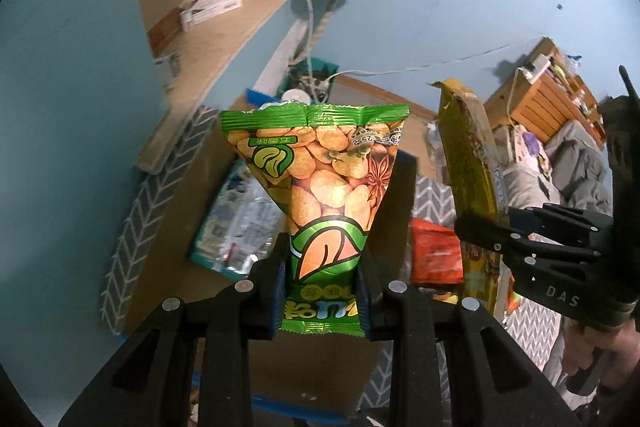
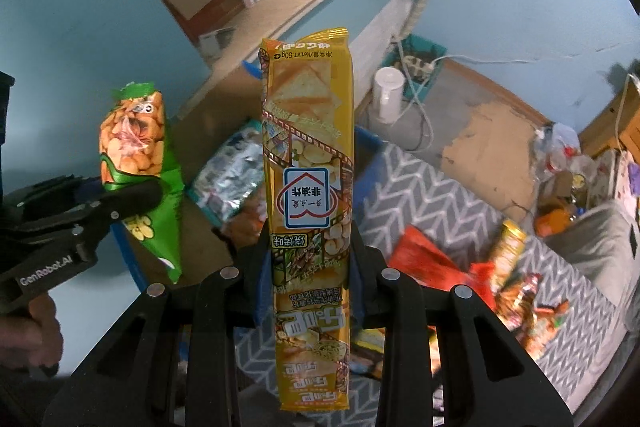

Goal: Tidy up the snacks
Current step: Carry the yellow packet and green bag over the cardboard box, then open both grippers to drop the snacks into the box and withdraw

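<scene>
The left gripper [image 1: 324, 291] is clamped low on a green broad-bean snack bag [image 1: 320, 179], whose puffed upper part flares free above the pads. The right gripper [image 2: 308, 267] is clenched on a long yellow cracker pack [image 2: 308, 155], pinching it about a third of the way up, so most of its length stands free. Both packs are carried in the air, near each other, above a cardboard box [image 1: 168, 223] with blue-taped edges, where a silver-blue packet [image 1: 236, 223] already lies near its far edge. More snacks, among them an orange-red bag [image 2: 432, 263], are scattered on the grey chevron cloth [image 2: 432, 195] just beside the box's right edge.

The likeliest risk is slippage: both wrappers are glossy film and held only by a narrow pinch. The tall yellow pack could swing, knock the green bag or catch the box's edge on the way in. A drop released too near that edge would probably land on the cloth instead.
</scene>
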A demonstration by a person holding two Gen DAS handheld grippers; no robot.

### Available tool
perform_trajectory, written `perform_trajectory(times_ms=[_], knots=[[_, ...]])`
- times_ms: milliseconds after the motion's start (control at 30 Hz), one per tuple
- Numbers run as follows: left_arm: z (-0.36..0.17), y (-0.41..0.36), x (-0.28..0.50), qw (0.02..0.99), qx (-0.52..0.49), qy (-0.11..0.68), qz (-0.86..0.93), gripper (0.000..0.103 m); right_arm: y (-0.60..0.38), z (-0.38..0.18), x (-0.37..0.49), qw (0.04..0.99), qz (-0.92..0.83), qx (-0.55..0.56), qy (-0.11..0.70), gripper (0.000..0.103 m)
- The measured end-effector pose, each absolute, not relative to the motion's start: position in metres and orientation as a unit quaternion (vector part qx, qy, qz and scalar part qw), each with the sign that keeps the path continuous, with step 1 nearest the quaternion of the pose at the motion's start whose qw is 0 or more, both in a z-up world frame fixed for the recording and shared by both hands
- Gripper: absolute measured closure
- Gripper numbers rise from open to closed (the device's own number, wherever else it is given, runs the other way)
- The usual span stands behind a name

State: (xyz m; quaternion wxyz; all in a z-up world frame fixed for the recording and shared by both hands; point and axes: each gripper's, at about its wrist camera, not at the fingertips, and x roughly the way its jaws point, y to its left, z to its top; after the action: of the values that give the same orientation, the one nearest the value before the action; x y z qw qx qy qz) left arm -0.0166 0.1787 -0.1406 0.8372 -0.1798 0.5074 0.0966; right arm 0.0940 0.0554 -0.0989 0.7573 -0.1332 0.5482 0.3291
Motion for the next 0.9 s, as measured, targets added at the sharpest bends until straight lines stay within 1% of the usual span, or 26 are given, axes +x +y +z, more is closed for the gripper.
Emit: perform_trajectory(times_ms=[467,500,533,600,667,700,733,767,800,833,900], knots=[[-0.17,0.216,-0.019,0.817,-0.188,0.531,0.123,0.074,0.13,-0.132,0.098,0.717,0.352,-0.145,0.584,0.073],[-0.171,0.217,-0.019,0.816,-0.188,0.531,0.128,0.074,0.132,-0.133,0.098,0.714,0.354,-0.144,0.587,0.072],[-0.171,0.218,-0.019,0.817,-0.187,0.529,0.133,0.074,0.135,-0.135,0.099,0.71,0.356,-0.142,0.591,0.069],[-0.173,0.221,-0.02,0.814,-0.189,0.532,0.136,0.067,0.138,-0.134,0.101,0.712,0.353,-0.136,0.592,0.066],[-0.174,0.224,-0.021,0.811,-0.19,0.535,0.14,0.065,0.14,-0.133,0.103,0.714,0.35,-0.133,0.592,0.064],[-0.174,0.225,-0.023,0.81,-0.19,0.536,0.143,0.063,0.14,-0.132,0.103,0.714,0.35,-0.132,0.592,0.059],[-0.174,0.227,-0.025,0.81,-0.191,0.536,0.144,0.062,0.139,-0.131,0.104,0.716,0.349,-0.131,0.59,0.058],[-0.174,0.228,-0.026,0.809,-0.192,0.536,0.146,0.058,0.138,-0.129,0.104,0.718,0.349,-0.133,0.588,0.058],[-0.174,0.23,-0.027,0.807,-0.196,0.537,0.148,0.051,0.137,-0.127,0.105,0.718,0.348,-0.134,0.587,0.057],[-0.174,0.231,-0.028,0.805,-0.2,0.538,0.15,0.047,0.137,-0.127,0.105,0.719,0.347,-0.134,0.587,0.057],[-0.172,0.233,-0.032,0.805,-0.204,0.535,0.154,0.046,0.135,-0.126,0.105,0.72,0.345,-0.133,0.587,0.054]])
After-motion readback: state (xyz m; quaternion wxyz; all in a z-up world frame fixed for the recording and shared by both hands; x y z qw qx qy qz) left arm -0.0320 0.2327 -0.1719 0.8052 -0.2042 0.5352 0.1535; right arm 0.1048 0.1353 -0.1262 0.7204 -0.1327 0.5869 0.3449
